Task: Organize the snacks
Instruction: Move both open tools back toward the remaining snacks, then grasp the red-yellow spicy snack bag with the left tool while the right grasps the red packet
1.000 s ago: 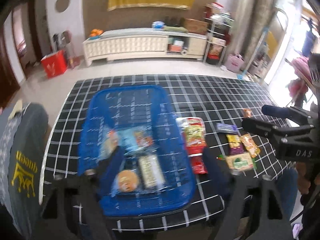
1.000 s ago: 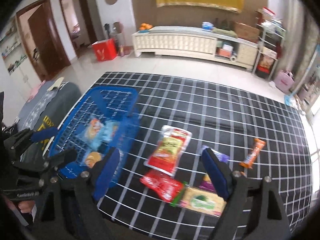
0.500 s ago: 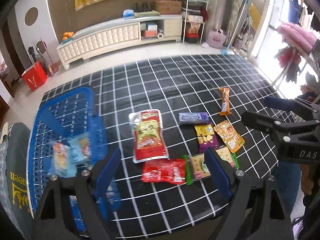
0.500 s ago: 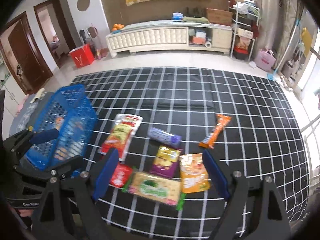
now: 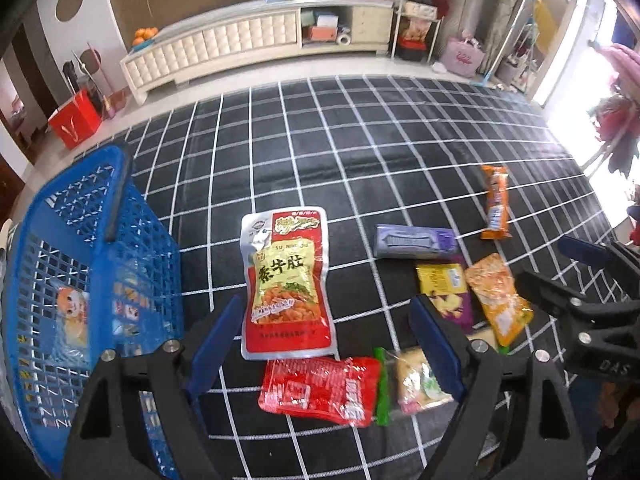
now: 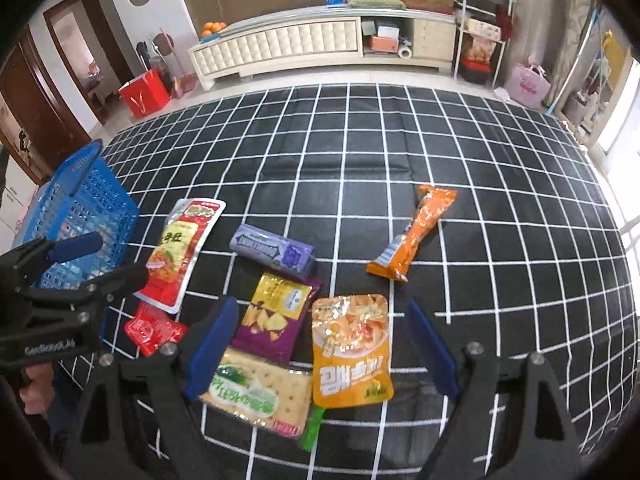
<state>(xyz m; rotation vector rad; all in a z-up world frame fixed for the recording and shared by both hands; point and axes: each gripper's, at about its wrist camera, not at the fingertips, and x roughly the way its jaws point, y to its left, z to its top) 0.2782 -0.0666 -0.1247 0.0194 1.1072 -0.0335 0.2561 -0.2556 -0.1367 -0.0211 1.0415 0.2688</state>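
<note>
Left gripper (image 5: pixel 326 344) with jaws wide apart and holding nothing, above the red-yellow pouch (image 5: pixel 286 280) near the table's (image 6: pixel 400 152) front edge, right gripper (image 6: pixel 320 348) also wide and holding nothing (over the orange pouch (image 6: pixel 350 350) and cracker pack (image 6: pixel 258 394)), blue basket (image 5: pixel 80 264) with snacks at the left edge.

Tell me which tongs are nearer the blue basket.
Left. The left tongs hover just beside the blue basket; the right tongs hang farther right, over the loose snack packets.
</note>
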